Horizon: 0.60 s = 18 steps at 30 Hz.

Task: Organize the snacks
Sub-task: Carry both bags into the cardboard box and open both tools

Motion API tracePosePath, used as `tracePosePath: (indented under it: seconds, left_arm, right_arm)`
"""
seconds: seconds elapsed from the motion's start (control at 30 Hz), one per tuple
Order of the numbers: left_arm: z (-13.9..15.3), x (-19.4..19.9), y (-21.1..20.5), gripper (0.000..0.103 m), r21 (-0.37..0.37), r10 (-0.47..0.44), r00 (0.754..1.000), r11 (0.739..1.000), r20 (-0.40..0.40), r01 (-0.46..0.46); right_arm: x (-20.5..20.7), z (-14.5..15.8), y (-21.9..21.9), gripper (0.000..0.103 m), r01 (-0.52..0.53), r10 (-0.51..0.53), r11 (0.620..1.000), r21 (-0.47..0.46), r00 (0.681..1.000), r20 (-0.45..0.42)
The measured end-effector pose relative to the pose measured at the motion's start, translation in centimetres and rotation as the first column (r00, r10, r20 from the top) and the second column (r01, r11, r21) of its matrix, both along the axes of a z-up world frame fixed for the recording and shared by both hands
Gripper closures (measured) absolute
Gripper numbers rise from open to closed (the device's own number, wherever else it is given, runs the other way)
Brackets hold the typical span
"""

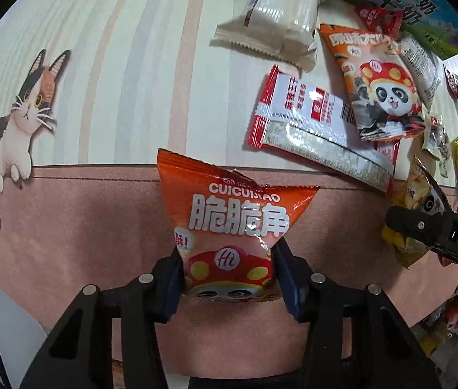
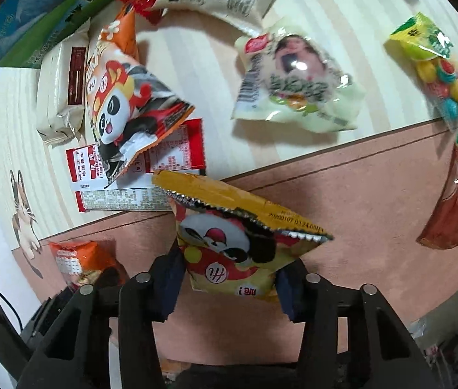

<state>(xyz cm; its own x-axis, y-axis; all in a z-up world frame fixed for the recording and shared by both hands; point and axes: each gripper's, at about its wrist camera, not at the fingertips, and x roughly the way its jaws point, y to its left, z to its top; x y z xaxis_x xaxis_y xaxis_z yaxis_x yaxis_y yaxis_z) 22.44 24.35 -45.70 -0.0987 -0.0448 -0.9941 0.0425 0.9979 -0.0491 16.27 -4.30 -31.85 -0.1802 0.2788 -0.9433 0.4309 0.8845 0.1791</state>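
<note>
Left gripper [image 1: 227, 278] pinches the orange snack bag [image 1: 229, 223] low in frame; right gripper [image 2: 229, 282] clamps the yellow snack bag [image 2: 229, 243], lower centre.

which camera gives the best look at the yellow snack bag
The right wrist view. There the yellow snack bag fills the middle of the picture, pinched between the right gripper pads, with its panda print and torn silver top edge clear. The left wrist view shows only part of it at the far right edge, behind the black gripper.

L gripper [image 1: 227, 278] & R gripper [image 2: 229, 278]: both downward, jaws clamped.
</note>
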Motion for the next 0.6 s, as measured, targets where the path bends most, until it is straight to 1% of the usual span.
tracePosePath:
  seconds: [0.03,0.17,0.3,0.37,0.5,0.6]
  left_arm:
    - [0.4,0.0,-0.1,0.056,-0.009,0.008,1.000,1.000,0.002,-0.008]
    - [3.6,-0.3,0.6,0.056,-0.029,0.017,0.999,0.999,0.028,-0.016]
    - [7.8,0.5,0.4,0.056,-0.067,0.045,0.996,0.997,0.080,-0.039]
    - [10.2,1.2,0.3,0.056,-0.091,0.064,0.992,0.994,0.110,-0.054]
    - [15.7,3.7,-0.3,0.056,-0.146,0.092,0.979,0.987,0.181,-0.066]
    - [18.8,7.3,-1.8,0.056,-0.175,0.092,0.967,0.983,0.238,-0.050]
  right_arm:
    - [0.0,-0.1,-0.4,0.052,-0.002,0.002,1.000,0.004,1.000,0.003]
    - [-0.3,1.3,-2.3,0.052,-0.024,0.023,0.999,0.029,0.999,0.027]
    - [0.0,3.6,-3.3,0.052,-0.055,0.050,0.996,0.076,0.996,0.069]
    - [0.4,5.2,-3.7,0.052,-0.069,0.059,0.992,0.104,0.993,0.098]
    - [2.4,9.4,-4.4,0.053,-0.096,0.066,0.982,0.161,0.981,0.183]
    - [5.1,13.0,-5.5,0.053,-0.119,0.070,0.976,0.182,0.964,0.255]
